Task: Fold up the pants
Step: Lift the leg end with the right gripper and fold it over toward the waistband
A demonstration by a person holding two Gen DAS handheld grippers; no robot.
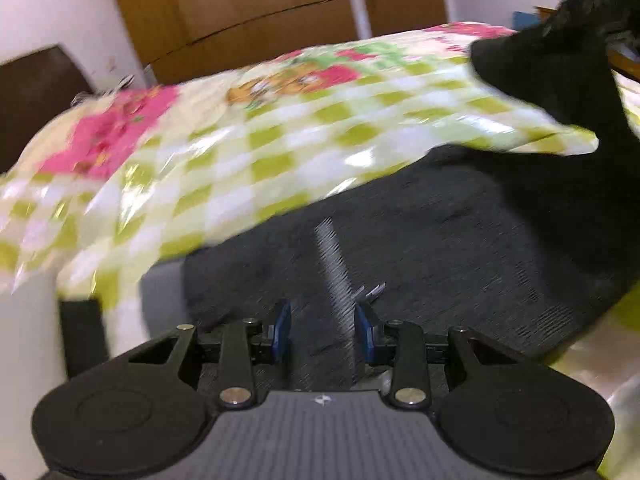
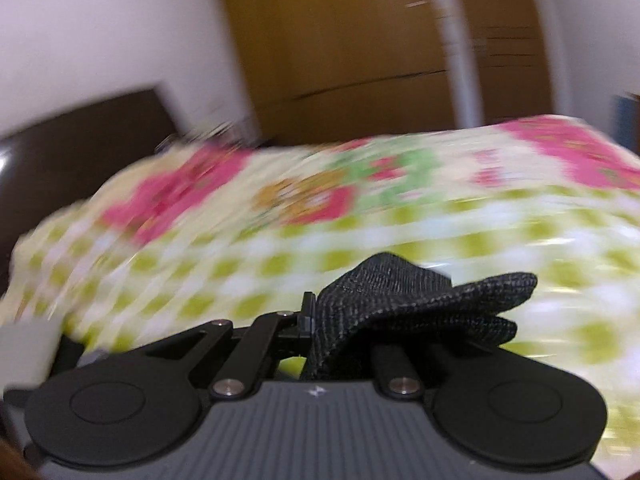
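Observation:
The dark grey pants [image 1: 460,232] lie spread over the bed in the left wrist view, and one end of them rises to the upper right. My left gripper [image 1: 323,316] has its blue pads [image 1: 282,320] partway apart, with thick pants fabric and a ribbed grey strip [image 1: 332,256] filling the gap. In the right wrist view my right gripper [image 2: 320,320] is shut on a bunched fold of the pants [image 2: 420,296], which sticks out past the fingertips and hides the right finger. That gripper shows as a dark shape [image 1: 592,0] at the upper right of the left wrist view.
A green-and-white checked bedspread [image 1: 240,152] with pink flowers covers the bed. A dark headboard [image 2: 80,140] stands at the left, a wooden wardrobe [image 2: 340,40] behind the bed, and white wall beside it. Both views are blurred by motion.

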